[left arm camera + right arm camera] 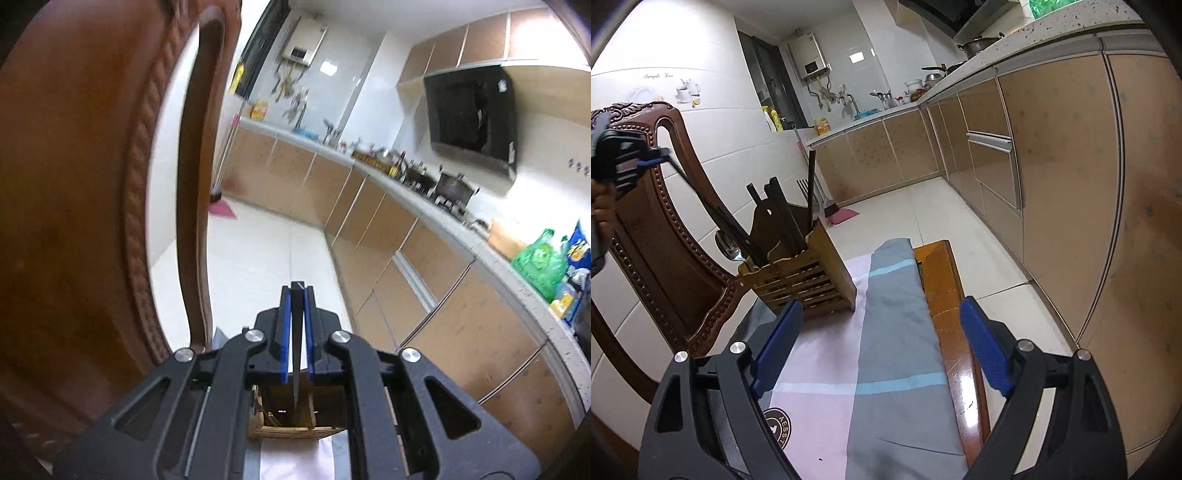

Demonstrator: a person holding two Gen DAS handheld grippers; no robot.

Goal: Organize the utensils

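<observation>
Left gripper (297, 295): fingers pinched on a long dark utensil (296, 354), thin and flat, gripped near its upper end; its lower end points down into the holder. Type of utensil not clear.
Left gripper, seen from right wrist view (663, 157): held up high at the left edge, in front of the chair back, the dark utensil (701, 201) slanting down from it toward the holder.
Right gripper (881, 332): fingers spread wide, nothing between them; hovering low over the cloth, near the holder but not touching it.
Holder (809, 280): slatted wooden box, upright on the cloth at the far end of the worktop, just in front of the chair.
Holder contents: several dark sticks, chopstick-like (783, 218), a brown wooden spatula with a hole (766, 225), a metal spoon (726, 245) bowl-up at the left side. All stand leaning.
Holder, left wrist view (288, 417): seen from above, below the fingers, mostly hidden by the gripper body.
Cloth (886, 332): pink and grey-blue with pale stripes, round printed logo at the near left.
Worktop (945, 295): glossy orange-brown wood, bare strip showing along the cloth's right edge.
Chair (676, 266): dark carved wood, beaded trim, left of the holder.
Background: kitchen cabinets (1052, 177), white tiled floor.
</observation>
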